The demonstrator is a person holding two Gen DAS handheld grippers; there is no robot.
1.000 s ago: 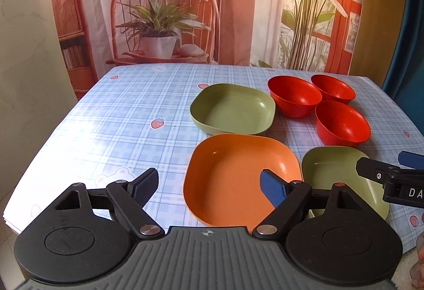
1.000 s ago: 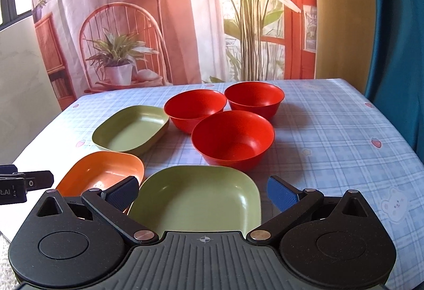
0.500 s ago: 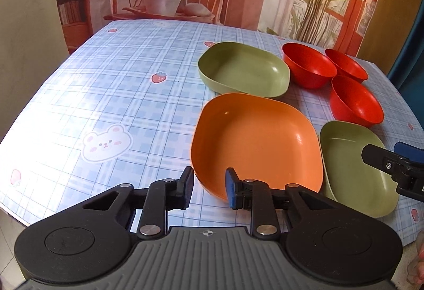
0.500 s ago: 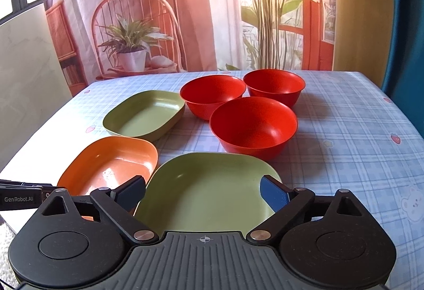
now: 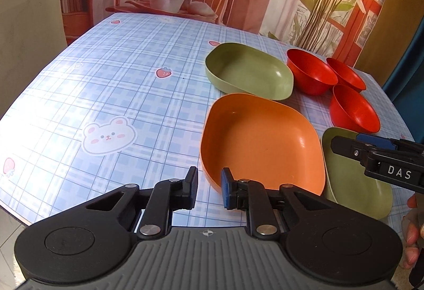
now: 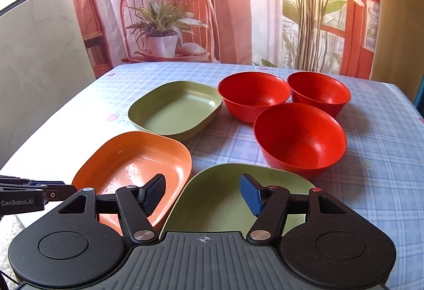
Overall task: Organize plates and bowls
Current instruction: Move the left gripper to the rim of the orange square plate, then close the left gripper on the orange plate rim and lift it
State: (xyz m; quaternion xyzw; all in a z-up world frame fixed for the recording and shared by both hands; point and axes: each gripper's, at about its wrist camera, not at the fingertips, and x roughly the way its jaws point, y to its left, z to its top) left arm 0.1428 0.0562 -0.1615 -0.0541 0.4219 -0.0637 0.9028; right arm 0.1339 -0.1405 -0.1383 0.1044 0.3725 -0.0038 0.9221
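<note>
Spread over a tabletop [image 5: 119,93] in pale blue check, printed with strawberries and a bear face: six pieces of matte, single-colour tableware, all upright.

Nearest the left gripper [image 5: 209,184], an orange plate [image 5: 265,146]: deep, squarish with rounded corners, a raised sloping wall and a soft sheen on its floor. Just to its right, almost touching, a near green plate [image 6: 225,200] of the same shape in olive green. Behind the orange one and close by, a far green plate [image 6: 177,109], in the same olive and the same rounded form. To the right of that, clustered in a triangle, three red bowls [image 6: 299,139]: round, deep, orange-red, faintly speckled inside. Rims close together or touching; cannot tell which.

Left jaws narrowed to a small gap and closing astride the near corner of the orange plate's rim. Blue pad inside the wall, dark pad outside, with a sliver of cloth showing between dark pad and wall; not yet pinching.

Right gripper [image 6: 204,192] low over the near-left corner of the near green plate. Jaws about half spread and closing, that corner between them, neither pad pressing on it.

At the right edge of the left wrist view, part of a hand [image 5: 409,234] behind the right gripper. Beyond the tabletop, a printed backdrop [image 6: 212,11] of a rattan chair, a potted plant and red window frames.
</note>
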